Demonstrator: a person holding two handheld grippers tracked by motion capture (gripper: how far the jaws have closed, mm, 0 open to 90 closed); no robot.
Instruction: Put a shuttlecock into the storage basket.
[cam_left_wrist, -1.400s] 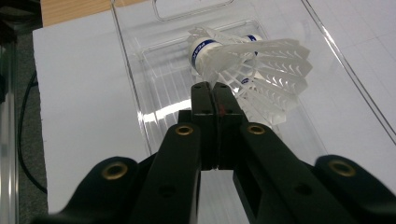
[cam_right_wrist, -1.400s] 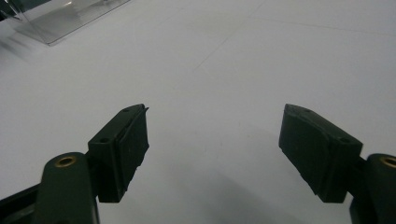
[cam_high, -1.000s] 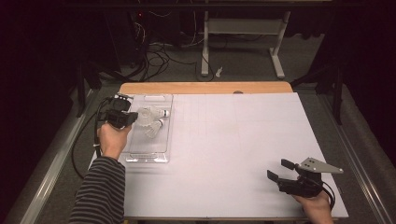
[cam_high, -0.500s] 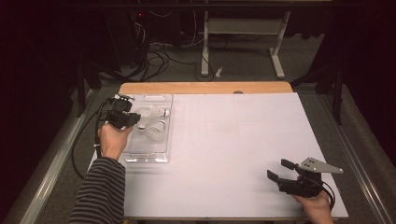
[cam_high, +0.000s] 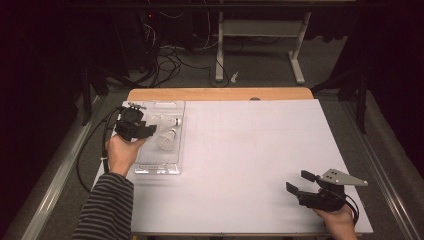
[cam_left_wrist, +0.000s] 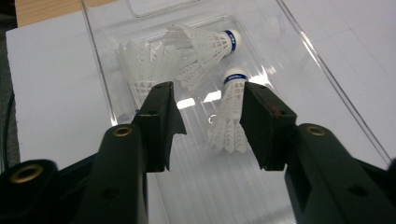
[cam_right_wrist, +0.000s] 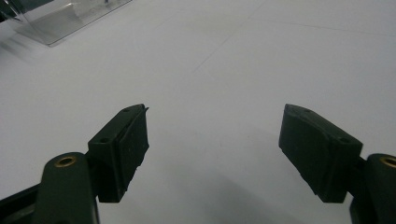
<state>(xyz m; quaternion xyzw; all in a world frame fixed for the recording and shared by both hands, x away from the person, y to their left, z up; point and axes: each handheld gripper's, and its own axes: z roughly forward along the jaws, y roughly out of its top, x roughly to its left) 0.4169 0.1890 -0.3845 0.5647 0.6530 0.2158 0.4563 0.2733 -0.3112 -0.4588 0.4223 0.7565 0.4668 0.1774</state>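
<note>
Left gripper (cam_left_wrist: 208, 123) spread over the tray (cam_left_wrist: 327, 116), jaws just opened, nothing pinched.
Its own view shows three white shuttlecocks (cam_left_wrist: 231, 114) with blue-banded corks at upper centre, one lying beyond the jaws; the high view shows two at upper left. Right gripper (cam_right_wrist: 212, 144) hangs spread wide over bare table (cam_right_wrist: 261, 60), lower right.

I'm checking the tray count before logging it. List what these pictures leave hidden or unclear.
- Left gripper view: behind the two capped shuttlecocks, a heap of white feathers; whether it is a third cannot be told. The left tongs cover its lower part.
- Same view: the clear tray is cut off by the top edge.
- High view: the shuttlecocks are too small to count.
- Right gripper view: the tray corner is blurred and cropped.
</note>
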